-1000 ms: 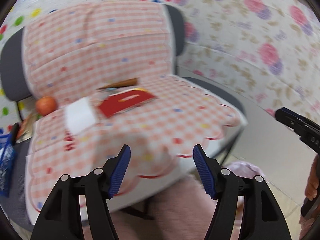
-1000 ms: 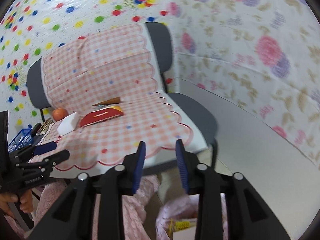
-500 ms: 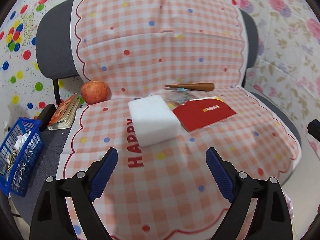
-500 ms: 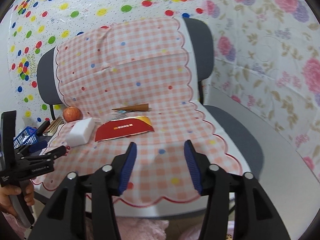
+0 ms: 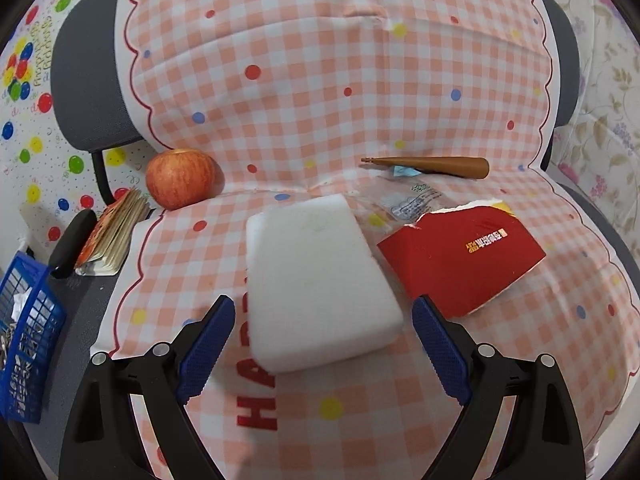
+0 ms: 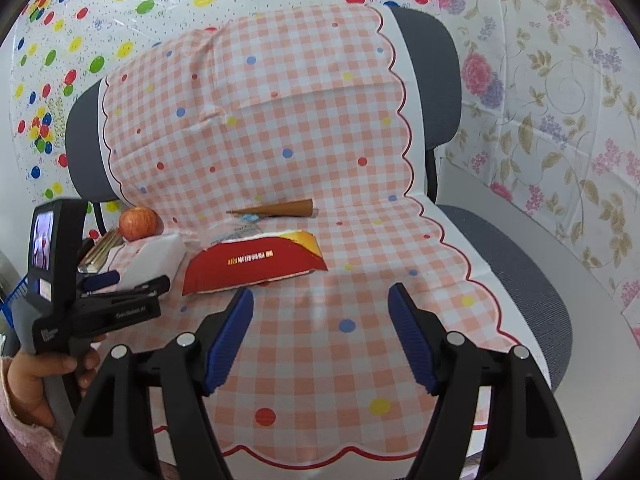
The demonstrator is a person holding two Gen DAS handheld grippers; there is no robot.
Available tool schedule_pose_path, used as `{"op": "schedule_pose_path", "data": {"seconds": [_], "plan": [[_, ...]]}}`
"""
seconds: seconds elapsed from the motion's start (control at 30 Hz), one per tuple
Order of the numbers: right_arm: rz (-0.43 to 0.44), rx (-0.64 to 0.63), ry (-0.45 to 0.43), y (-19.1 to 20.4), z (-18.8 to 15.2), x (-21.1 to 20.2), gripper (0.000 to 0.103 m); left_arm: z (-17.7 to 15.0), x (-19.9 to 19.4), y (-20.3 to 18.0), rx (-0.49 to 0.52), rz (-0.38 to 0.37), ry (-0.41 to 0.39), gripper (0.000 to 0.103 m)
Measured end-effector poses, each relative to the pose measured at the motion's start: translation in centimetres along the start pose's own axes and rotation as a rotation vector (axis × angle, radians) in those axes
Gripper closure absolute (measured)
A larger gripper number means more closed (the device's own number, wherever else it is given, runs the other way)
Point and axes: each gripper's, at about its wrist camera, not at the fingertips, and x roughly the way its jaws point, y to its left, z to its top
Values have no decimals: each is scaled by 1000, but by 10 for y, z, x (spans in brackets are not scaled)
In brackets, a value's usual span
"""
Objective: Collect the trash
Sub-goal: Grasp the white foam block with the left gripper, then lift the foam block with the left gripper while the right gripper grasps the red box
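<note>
A white foam block (image 5: 316, 280) lies on the chair seat (image 6: 516, 276), near its left edge, on a pink checked cloth (image 5: 320, 80). A torn red box (image 5: 460, 256) lies just beside it, toward the middle. Behind them lie a clear wrapper (image 5: 408, 200) and a brown cone (image 5: 432, 164). An apple (image 5: 180, 178) sits at the back left corner. The left tool (image 5: 322, 340) is wide apart around the block, not touching. The right tool (image 6: 320, 336) is opening over bare cloth, holding nothing.
</note>
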Motion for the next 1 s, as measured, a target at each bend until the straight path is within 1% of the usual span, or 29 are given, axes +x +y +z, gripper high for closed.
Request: {"op": "schedule_pose_path", "data": {"seconds": [0.07, 0.1, 0.13, 0.17, 0.2, 0.23, 0.27, 0.3, 0.37, 0.43, 0.47, 0.5, 0.57, 0.63, 0.73, 0.77, 0.8, 0.87, 1.0], "plan": [[0, 3, 19, 1, -3, 7, 34, 3, 5, 2, -7, -1, 7, 15], [4, 5, 25, 2, -3, 10, 34, 5, 8, 4, -13, -3, 15, 21], [6, 8, 32, 3, -4, 14, 34, 5, 8, 7, -21, -15, 16, 34], [7, 9, 37, 4, -5, 16, 34, 3, 6, 12, -23, -31, 8, 37], [11, 10, 43, 6, -5, 19, 40, 2, 4, 14, -20, -31, -3, 39], [16, 12, 52, 7, -5, 22, 45, -1, -2, 18, -9, -45, -26, 40], [24, 16, 61, 7, -5, 26, 56, -3, -6, 20, -6, -69, -37, 40], [38, 23, 72, 9, -5, 30, 62, -6, -10, 22, -7, -89, -42, 40], [71, 36, 94, 13, -4, 41, 64, -14, -19, 29, -17, -117, -51, 40], [98, 52, 114, 19, -2, 52, 64, -18, -25, 35, -22, -112, -59, 40], [108, 63, 124, 21, -1, 58, 61, -19, -27, 37, -22, -110, -63, 40], [118, 71, 136, 24, 0, 64, 55, -19, -29, 40, -22, -109, -67, 40], [135, 88, 158, 30, 1, 77, 47, -19, -32, 46, -29, -113, -71, 40], [148, 108, 185, 35, 3, 91, 44, -17, -33, 50, -29, -114, -76, 39], [155, 150, 217, 39, 6, 109, 35, -16, -31, 54, -35, -120, -69, 39], [156, 168, 227, 38, 7, 114, 28, -16, -30, 55, -37, -123, -66, 39], [152, 190, 234, 38, 8, 119, 23, -16, -29, 56, -38, -127, -64, 39], [136, 232, 231, 38, 11, 128, 21, -16, -27, 58, -39, -129, -63, 38], [70, 252, 245, 42, 22, 148, 20, -17, -23, 57, -26, -123, -50, 38]]}}
